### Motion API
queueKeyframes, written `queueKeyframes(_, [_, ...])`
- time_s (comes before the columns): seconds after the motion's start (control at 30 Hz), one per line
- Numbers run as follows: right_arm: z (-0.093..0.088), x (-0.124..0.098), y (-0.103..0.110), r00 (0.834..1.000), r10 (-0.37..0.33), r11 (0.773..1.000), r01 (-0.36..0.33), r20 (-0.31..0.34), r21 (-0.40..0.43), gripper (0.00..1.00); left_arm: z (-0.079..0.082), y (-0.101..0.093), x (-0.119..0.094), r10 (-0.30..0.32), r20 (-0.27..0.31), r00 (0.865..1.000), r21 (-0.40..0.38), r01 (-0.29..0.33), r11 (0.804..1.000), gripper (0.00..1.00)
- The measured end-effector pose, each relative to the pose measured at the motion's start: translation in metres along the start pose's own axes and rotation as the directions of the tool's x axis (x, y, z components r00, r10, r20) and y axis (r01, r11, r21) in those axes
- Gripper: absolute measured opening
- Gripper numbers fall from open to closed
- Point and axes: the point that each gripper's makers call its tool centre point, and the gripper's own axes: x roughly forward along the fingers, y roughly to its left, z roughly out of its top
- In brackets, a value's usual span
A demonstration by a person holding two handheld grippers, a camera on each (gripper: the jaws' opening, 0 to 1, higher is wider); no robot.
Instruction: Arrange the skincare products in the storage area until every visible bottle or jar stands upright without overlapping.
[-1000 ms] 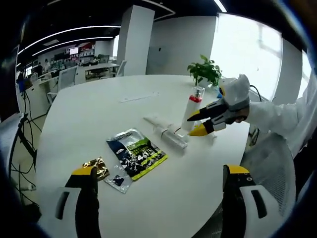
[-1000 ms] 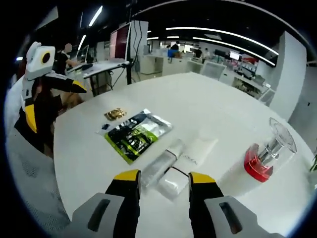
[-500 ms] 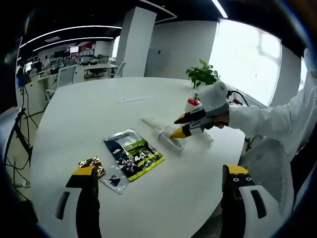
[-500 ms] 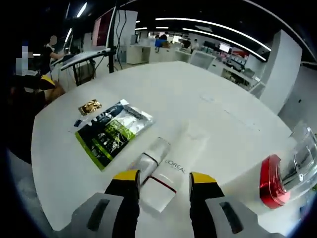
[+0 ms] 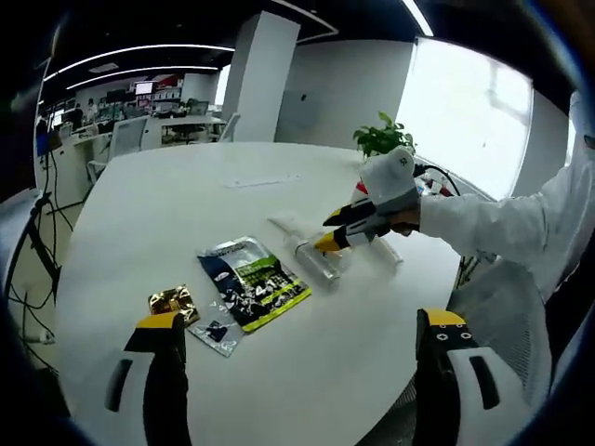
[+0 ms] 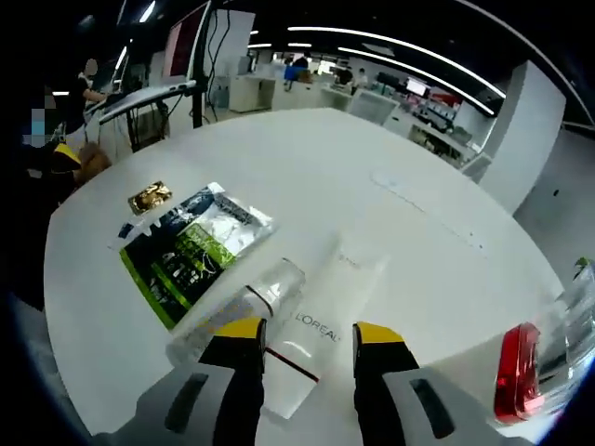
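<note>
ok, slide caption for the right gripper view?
Open right tongs straddle a lying white L'Oreal tube beside a clear bottle.

Bright window glare, ceiling strip lights, sharp centre, fisheye-warped edges.

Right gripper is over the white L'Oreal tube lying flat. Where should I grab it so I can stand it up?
Grip the white tube across its round lower body near the cap end, which lies between the open right gripper. Come from above, keeping the left jaw clear of the clear bottle lying close alongside. The far crimped end is flat and thin, probably a poorer hold.
</note>
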Motion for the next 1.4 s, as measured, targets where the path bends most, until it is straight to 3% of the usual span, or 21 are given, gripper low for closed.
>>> queueKeyframes(0.4, [-0.015, 0.013, 0.002, 0.998, 0.012, 0.999, -0.01, -0.054, 0.046, 0.39, -0.005, 0.006, -0.001, 0.006, 0.0, 1.0, -0.029, -0.006, 1.0, 0.96])
queueKeyframes(0.57, [-0.013, 0.016, 0.001, 0.998, 0.038, 0.994, -0.033, -0.047, 0.108, 0.38, -0.007, 0.005, 0.0, 0.001, -0.003, 1.0, -0.035, -0.002, 0.999, 0.96])
queueKeyframes(0.8, [-0.012, 0.013, 0.006, 0.999, 0.042, 0.994, -0.038, -0.032, 0.104, 0.33, -0.004, 0.002, 0.008, -0.016, 0.001, 1.0, -0.048, 0.016, 0.999, 0.95])
queueKeyframes(0.93, [-0.011, 0.011, 0.009, 0.998, 0.058, 0.995, -0.059, 0.013, 0.085, 0.31, -0.003, -0.002, 0.011, -0.026, -0.004, 1.0, -0.045, 0.026, 0.999, 0.95])
queueKeyframes(1.17, [-0.01, 0.011, 0.015, 0.997, 0.079, 0.994, -0.079, 0.013, 0.075, 0.3, -0.001, -0.007, 0.015, -0.048, -0.006, 0.999, -0.045, 0.047, 0.998, 0.93])
queueKeyframes(1.4, [-0.012, 0.009, 0.018, 0.996, 0.085, 0.984, -0.087, 0.025, 0.157, 0.26, 0.001, -0.013, 0.025, -0.077, 0.008, 0.997, -0.064, 0.077, 0.995, 0.89])
